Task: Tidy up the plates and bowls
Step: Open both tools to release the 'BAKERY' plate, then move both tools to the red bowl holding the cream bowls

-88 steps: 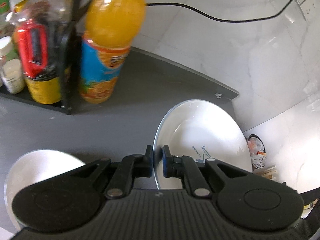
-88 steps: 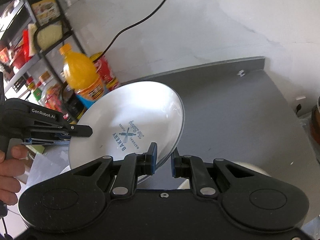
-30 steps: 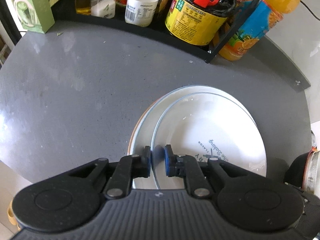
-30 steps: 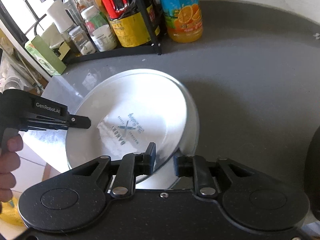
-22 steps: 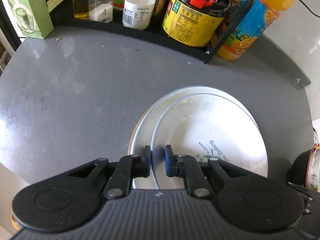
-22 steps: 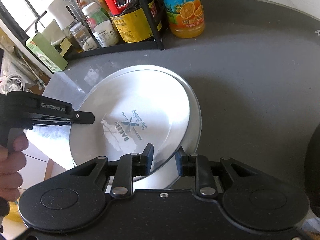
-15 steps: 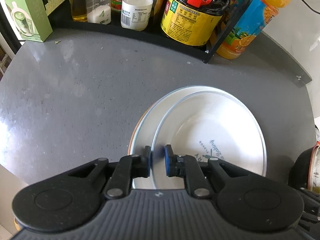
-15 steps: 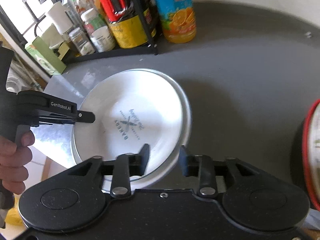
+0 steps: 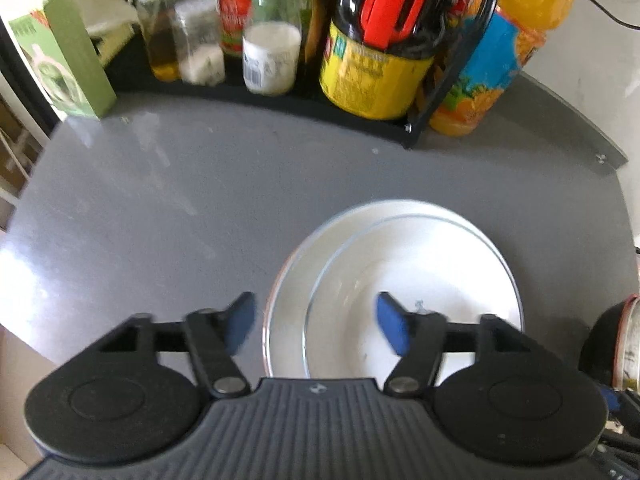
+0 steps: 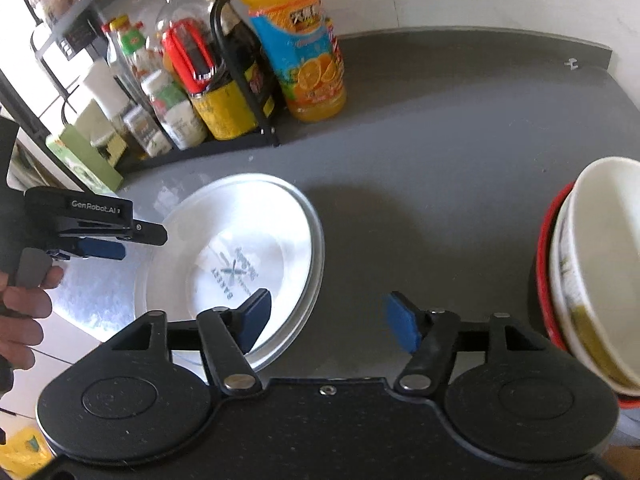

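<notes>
Grey kitchen counter (image 10: 460,168), two white plates stacked on it, both grippers spread wide and holding nothing.

So the printed plate (image 10: 244,256) (dark bakery logo in the middle) sits nested on a slightly bigger white plate (image 10: 316,240), a bit off-centre so the lower rim peeks out on one side. Left gripper (image 9: 314,322) has its blue pads well apart over the near edge of the stack, not touching it; a hand (image 10: 20,316) grips its handle in the right wrist view. Right gripper (image 10: 328,320) is just as wide, one blue pad above the plate rim, the other over bare counter. Off to the right there's a stack of bowls (image 10: 592,280), white inside a red-rimmed one. At the back, a black rack (image 9: 280,100) of sauce bottles and jars, orange juice bottle (image 10: 300,48) right beside it.
</notes>
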Tool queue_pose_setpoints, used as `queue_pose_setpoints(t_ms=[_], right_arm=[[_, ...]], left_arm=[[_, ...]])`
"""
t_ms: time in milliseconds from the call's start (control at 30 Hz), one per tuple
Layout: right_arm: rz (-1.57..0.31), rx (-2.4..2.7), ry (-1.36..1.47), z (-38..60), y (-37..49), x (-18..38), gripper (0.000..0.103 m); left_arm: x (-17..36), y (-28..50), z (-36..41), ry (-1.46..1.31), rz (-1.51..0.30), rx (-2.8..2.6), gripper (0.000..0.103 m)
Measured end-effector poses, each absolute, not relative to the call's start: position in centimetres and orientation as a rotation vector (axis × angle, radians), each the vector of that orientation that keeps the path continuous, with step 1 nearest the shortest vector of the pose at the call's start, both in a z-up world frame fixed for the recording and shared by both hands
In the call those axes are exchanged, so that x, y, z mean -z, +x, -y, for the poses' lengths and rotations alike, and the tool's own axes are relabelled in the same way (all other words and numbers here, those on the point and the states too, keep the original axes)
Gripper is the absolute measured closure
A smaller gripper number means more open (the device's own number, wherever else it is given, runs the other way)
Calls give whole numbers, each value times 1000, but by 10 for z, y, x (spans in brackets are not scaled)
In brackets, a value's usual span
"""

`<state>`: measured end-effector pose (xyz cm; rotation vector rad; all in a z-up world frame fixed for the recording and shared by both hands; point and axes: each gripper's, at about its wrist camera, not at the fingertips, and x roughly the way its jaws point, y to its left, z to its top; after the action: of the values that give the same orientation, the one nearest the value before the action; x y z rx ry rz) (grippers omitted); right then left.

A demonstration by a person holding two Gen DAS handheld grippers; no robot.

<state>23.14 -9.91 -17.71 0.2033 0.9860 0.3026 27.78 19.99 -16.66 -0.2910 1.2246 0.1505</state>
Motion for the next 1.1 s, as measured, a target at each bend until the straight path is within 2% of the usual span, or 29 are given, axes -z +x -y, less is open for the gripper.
queue_pose_setpoints(t_ms=[100,167,233,300,567,1100], right_arm=[[-952,-310,198,112,231,170,23],[-929,-322,181,119,231,163,21],[-902,-332,175,129,230,155,10],[-854,-328,165,140,227,145,4],[-772,-298,175,191,220,124,0],[-794,-257,225,289,212,135,0]], left_arm=[[153,277,-194,-300,-1191,-138,27],[144,276,-187,-313,-1187,-134,25],[135,275,-178,-315,-1179,-147,24],[125,272,-166,-315,-1159,-144,22],[98,266,-115,-320,-1104,-133,22],[83,264,7,-254,-1094,-31,22]])
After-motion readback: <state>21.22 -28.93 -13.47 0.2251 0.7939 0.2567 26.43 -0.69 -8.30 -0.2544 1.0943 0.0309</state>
